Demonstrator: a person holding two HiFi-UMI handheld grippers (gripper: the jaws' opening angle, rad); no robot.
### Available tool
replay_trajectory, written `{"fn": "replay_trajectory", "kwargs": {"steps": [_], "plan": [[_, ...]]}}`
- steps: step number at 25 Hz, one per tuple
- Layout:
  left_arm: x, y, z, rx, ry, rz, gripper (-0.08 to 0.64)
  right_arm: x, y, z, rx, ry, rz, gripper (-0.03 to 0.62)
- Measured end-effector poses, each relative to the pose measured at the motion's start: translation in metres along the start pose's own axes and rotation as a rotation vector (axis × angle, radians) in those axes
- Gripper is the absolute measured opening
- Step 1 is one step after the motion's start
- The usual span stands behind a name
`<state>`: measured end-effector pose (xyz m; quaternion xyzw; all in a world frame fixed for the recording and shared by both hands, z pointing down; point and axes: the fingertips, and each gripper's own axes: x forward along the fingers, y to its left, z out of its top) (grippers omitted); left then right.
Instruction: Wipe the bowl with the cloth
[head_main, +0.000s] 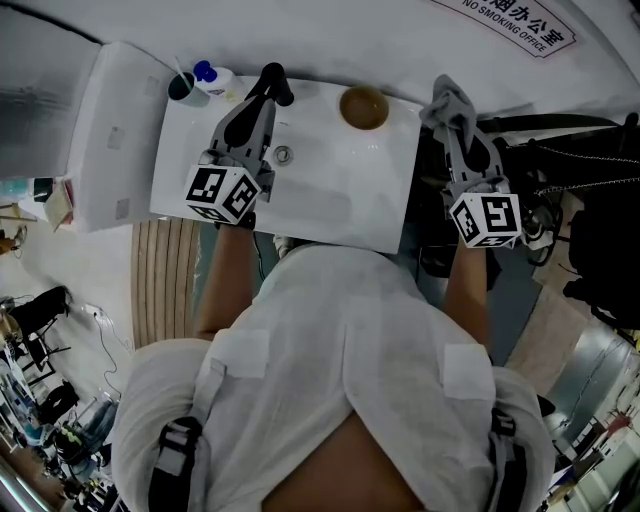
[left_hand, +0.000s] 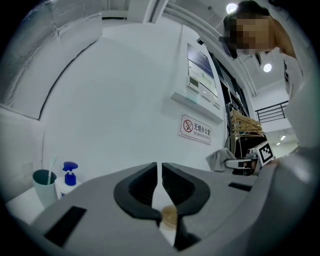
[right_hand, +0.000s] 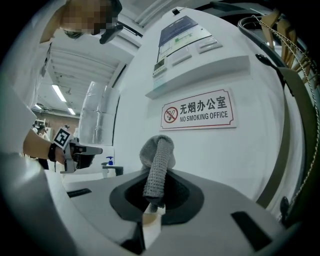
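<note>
While both forearms (head_main: 225, 275) stretch forward, roughly parallel, the left gripper (head_main: 273, 86) hangs over the white basin top (head_main: 340, 195) near its far left, and the right gripper (head_main: 458, 122) sits just off the top's right edge. Left jaws: drawn together to a thin slit, nothing between them (read in the left gripper view). Right jaws: clenched on the grey cloth (right_hand: 157, 160), which stands up from the pinch and folds over at its top. The brown bowl (head_main: 364, 107) rests upright at the far edge of the top, between the two grippers and nearer the right one, touching neither. Only the head view shows the bowl and the drain (head_main: 283, 154). The left gripper view adds a teal cup (left_hand: 44, 184) and a blue-pump bottle (left_hand: 68, 180) side by side at the far left. The right gripper view gives the no-smoking sign (right_hand: 198, 112) on the wall beyond the cloth.
</note>
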<state>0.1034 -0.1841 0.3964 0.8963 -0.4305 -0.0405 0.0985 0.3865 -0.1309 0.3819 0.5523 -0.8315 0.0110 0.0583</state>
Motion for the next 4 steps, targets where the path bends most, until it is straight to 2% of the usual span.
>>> {"fn": "replay_trajectory", "kwargs": {"steps": [4], "plan": [[0.0028,0.0014,0.0008,-0.005,-0.001,0.001,0.037,0.0015,-0.0011,0.0014,-0.01,0.001,0.001,0.038]]}}
